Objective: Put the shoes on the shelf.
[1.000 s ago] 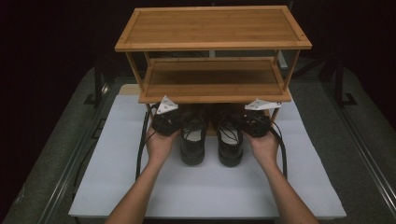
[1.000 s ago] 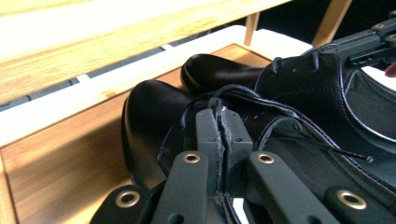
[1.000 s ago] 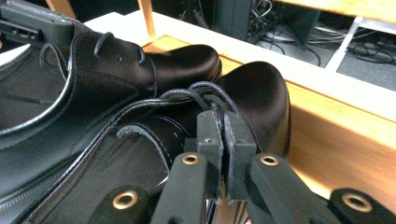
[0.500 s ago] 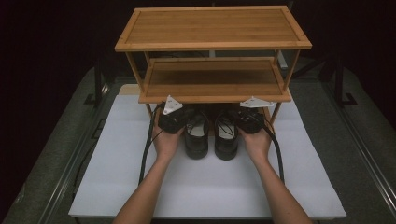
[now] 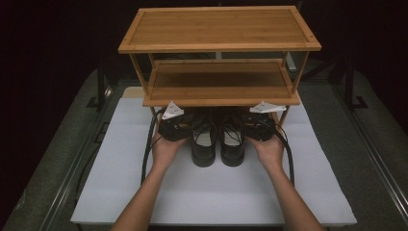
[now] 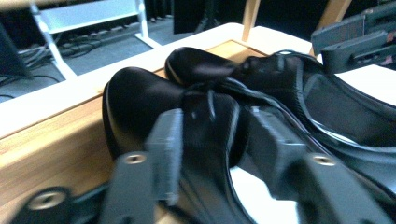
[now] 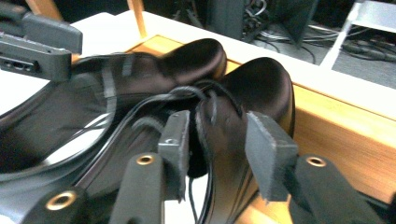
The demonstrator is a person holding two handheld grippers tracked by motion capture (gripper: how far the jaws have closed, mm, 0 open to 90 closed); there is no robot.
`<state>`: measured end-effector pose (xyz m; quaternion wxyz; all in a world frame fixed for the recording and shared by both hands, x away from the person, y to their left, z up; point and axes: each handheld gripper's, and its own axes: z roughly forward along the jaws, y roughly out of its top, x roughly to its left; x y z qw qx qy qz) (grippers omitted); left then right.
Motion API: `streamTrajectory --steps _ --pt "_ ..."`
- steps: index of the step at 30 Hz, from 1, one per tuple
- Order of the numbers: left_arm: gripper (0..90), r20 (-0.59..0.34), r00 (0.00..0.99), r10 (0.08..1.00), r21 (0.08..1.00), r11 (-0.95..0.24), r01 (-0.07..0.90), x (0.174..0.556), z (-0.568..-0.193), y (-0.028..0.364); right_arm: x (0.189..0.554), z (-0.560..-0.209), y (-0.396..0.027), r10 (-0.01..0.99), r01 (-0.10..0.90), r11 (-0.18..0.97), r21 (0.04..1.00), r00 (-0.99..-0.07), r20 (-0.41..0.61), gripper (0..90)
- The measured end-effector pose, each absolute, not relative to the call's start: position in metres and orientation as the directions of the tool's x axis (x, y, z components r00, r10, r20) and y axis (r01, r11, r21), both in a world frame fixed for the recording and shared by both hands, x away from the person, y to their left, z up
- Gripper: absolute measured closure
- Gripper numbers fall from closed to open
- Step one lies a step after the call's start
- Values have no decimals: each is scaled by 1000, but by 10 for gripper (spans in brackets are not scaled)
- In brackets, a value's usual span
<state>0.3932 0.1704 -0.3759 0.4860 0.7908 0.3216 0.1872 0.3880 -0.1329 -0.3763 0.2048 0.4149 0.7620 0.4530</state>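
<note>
The left gripper point(image 6: 205, 154) and right gripper point(image 7: 215, 154) have just been opening; each pair of jaws now stands apart around the side wall of a black shoe point(image 5: 203, 144), point(image 5: 232, 144). The shoes rest with toes on the rack's point(image 5: 219, 29) lowest board. Draw both grippers straight back, so no pad drags a shoe out.

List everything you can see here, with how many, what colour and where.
Shoes: two, black, side by side, toes under the rack's lowest shelf.
Shoe rack: one, bamboo brown, far end of the mat.
Mat: one, white, on the table.
Table: one, grey, beneath everything.
Left gripper: black, at the left shoe, jaws just opened, astride its side wall.
Right gripper: black, at the right shoe, jaws likewise.
Hands: two, holding the grippers.
</note>
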Motion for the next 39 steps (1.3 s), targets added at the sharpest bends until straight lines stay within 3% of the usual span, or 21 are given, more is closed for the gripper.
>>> streamTrajectory --steps 2,7,15,20,27,39 --pt "428 3 728 685 887 -338 315 387 -372 176 379 -371 -141 798 443 241 863 -597 84 507" --pt "344 -8 752 659 885 -346 312 368 -366 192 359 -366 -158 772 450 227 864 -624 121 391" --pt "192 -7 782 624 842 -418 341 344 -389 206 333 -382 -180 731 449 275 850 -672 119 284" --pt "172 -13 796 605 808 -462 364 341 -413 201 327 -403 -181 721 471 317 824 -683 114 193" --pt "139 9 815 580 768 -526 365 340 -432 185 331 -434 -168 693 512 393 763 -711 120 174" --pt "133 74 839 539 717 -613 331 344 -448 158 340 -450 -139 664 511 457 728 -740 103 166"
